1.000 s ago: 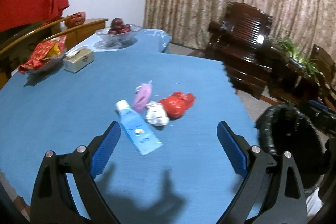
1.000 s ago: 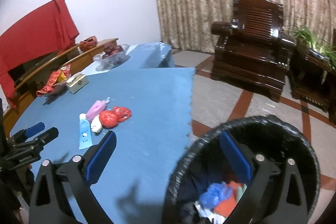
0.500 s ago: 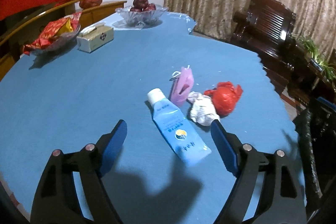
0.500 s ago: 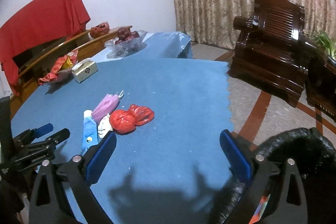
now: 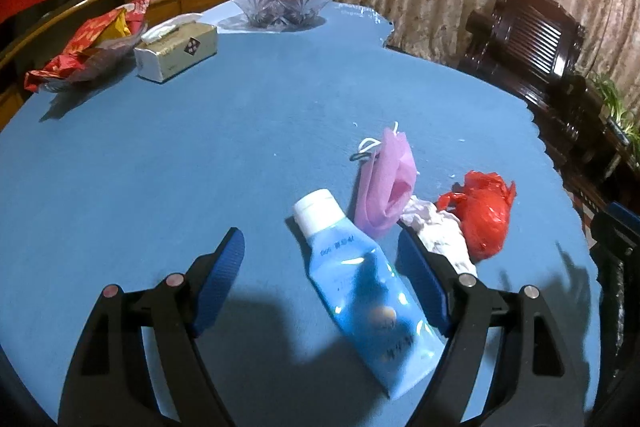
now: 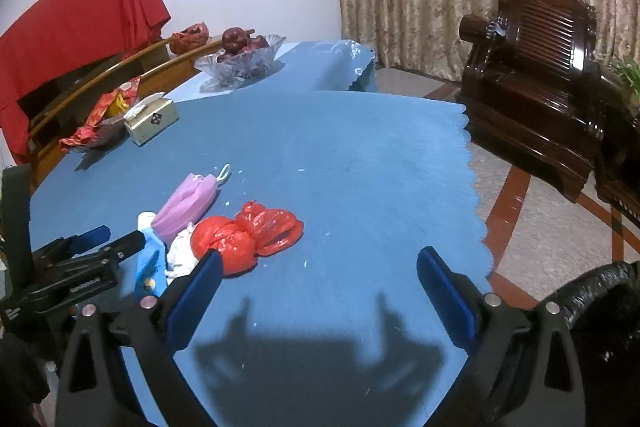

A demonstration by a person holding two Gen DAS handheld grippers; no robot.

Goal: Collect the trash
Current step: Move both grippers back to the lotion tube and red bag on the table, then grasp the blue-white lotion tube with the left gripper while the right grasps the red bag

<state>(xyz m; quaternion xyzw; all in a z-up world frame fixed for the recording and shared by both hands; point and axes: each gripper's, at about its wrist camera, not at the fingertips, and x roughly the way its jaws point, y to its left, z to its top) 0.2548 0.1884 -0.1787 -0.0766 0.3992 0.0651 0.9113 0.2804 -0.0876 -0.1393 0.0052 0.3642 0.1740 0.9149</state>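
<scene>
A light blue tube [image 5: 360, 279] with a white cap lies on the blue table [image 5: 160, 155], between the open jaws of my left gripper [image 5: 320, 251]. Beside it lie a folded pink mask [image 5: 390, 183], a crumpled white tissue [image 5: 440, 231] and a red plastic bag [image 5: 482, 211]. In the right wrist view my right gripper [image 6: 318, 267] is open and empty above the table's near edge, right of the red bag [image 6: 248, 231], mask [image 6: 188, 203], tissue [image 6: 180, 255] and tube [image 6: 150, 263]. The left gripper [image 6: 96, 239] shows there too. The black bin [image 6: 600, 319] is at lower right.
At the table's far side stand a tissue box [image 5: 176, 47], a dish of red wrappers [image 5: 84, 55] and a glass fruit bowl [image 5: 282, 3]. A dark wooden armchair [image 6: 532, 67] stands on the floor to the right, before the curtains.
My left gripper has moved forward and down until the blue tube lies between its jaws. My right gripper has swung left from over the bin to over the table edge.
</scene>
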